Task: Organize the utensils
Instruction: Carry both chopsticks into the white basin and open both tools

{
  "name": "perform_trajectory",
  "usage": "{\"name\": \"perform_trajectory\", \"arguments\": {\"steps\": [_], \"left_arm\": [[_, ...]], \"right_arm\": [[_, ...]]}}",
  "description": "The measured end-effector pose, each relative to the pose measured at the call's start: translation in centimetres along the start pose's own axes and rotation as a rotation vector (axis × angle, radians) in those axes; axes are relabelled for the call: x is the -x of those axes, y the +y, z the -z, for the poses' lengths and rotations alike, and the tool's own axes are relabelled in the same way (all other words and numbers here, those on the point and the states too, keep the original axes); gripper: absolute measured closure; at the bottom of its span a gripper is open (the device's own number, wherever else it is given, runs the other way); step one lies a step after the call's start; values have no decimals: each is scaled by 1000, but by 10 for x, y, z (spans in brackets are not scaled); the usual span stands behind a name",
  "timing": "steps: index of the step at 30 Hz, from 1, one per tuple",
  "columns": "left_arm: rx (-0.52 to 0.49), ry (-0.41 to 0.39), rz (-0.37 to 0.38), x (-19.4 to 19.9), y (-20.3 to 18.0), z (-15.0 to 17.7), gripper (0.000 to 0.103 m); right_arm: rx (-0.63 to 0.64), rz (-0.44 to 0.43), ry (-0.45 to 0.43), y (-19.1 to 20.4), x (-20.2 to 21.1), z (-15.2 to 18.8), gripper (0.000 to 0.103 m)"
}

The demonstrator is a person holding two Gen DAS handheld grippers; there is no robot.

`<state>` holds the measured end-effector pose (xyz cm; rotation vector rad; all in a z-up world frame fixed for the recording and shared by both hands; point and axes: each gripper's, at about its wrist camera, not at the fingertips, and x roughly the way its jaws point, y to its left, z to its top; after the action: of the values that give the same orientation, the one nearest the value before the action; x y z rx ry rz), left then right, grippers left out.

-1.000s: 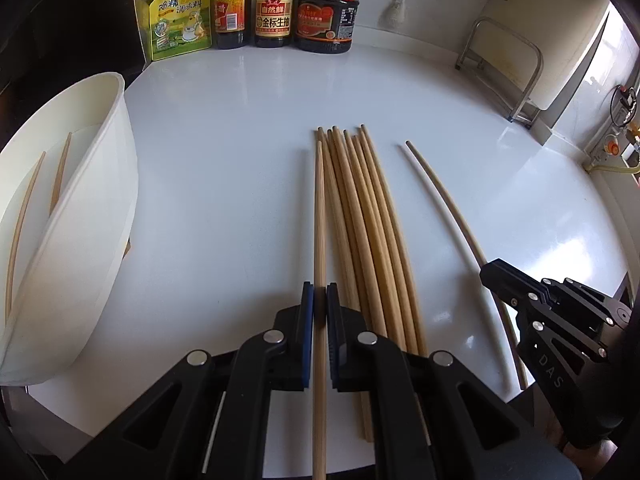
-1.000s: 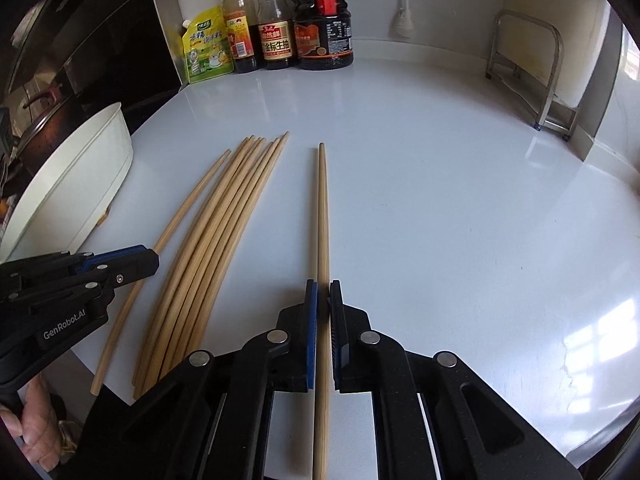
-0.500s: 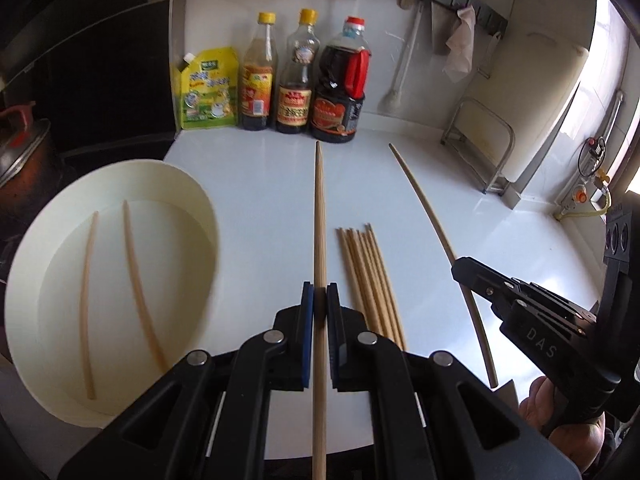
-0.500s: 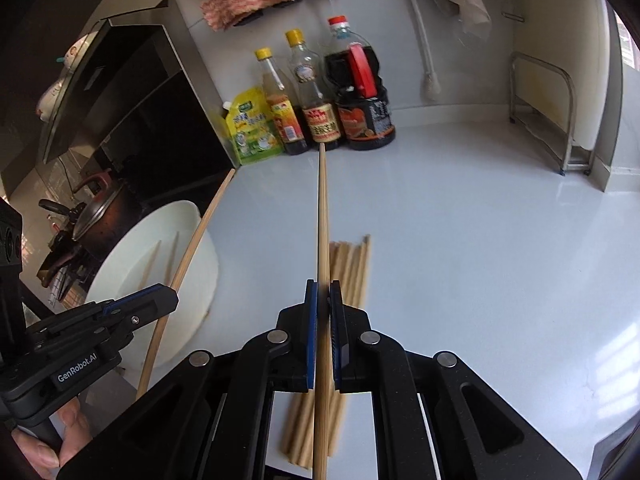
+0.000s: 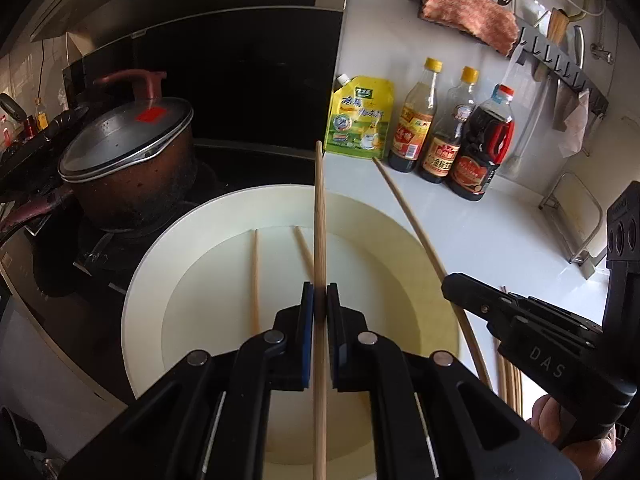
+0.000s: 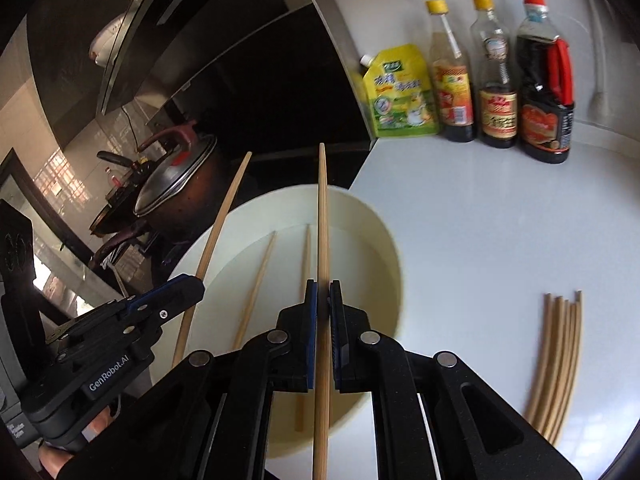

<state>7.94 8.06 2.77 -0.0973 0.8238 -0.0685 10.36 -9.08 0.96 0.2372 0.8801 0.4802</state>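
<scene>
My left gripper [image 5: 319,298] is shut on a wooden chopstick [image 5: 319,200] and holds it in the air above the white bowl [image 5: 140,280]. My right gripper [image 6: 322,294] is shut on a second chopstick [image 6: 322,208], also over the bowl [image 6: 386,236]. In the left wrist view the right gripper [image 5: 450,282] appears at the right with its chopstick [image 5: 416,224] slanting over the bowl's rim. Two chopsticks [image 5: 255,276] lie side by side in the water inside the bowl. Several more chopsticks [image 6: 560,352] lie bunched on the white counter to the right.
A lidded brown pot [image 5: 128,152] stands on the dark stove behind and left of the bowl. A yellow pouch [image 5: 360,120] and three sauce bottles [image 5: 440,136] line the back wall. A metal rack [image 5: 576,220] stands at the far right. A hand [image 5: 580,436] grips the right gripper.
Both grippers have lifted their chopsticks off the counter and carried them left, from beside the bundle to above the bowl. The bundle stays on the counter.
</scene>
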Motion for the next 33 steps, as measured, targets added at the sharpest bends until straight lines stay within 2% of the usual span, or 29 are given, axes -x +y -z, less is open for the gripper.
{"name": "perform_trajectory", "arguments": {"steps": [8, 14, 15, 17, 20, 22, 33], "left_arm": [[16, 46, -33, -33, 27, 4, 96], [24, 64, -54, -43, 37, 6, 95], [26, 59, -60, -42, 38, 6, 94], [29, 53, -65, -40, 40, 6, 85], [30, 43, -75, -37, 41, 7, 72], [37, 35, -76, -34, 41, 8, 55], [20, 30, -67, -21, 32, 15, 53]], "right_arm": [[38, 17, 86, 24, -55, 2, 97], [39, 40, 111, 22, -67, 6, 97], [34, 36, 109, 21, -66, 6, 96], [24, 33, 98, 18, -63, 6, 93], [32, 51, 82, 18, -57, 7, 92], [41, 61, 72, 18, -52, 8, 92], [40, 80, 32, 15, -27, 15, 92]]}}
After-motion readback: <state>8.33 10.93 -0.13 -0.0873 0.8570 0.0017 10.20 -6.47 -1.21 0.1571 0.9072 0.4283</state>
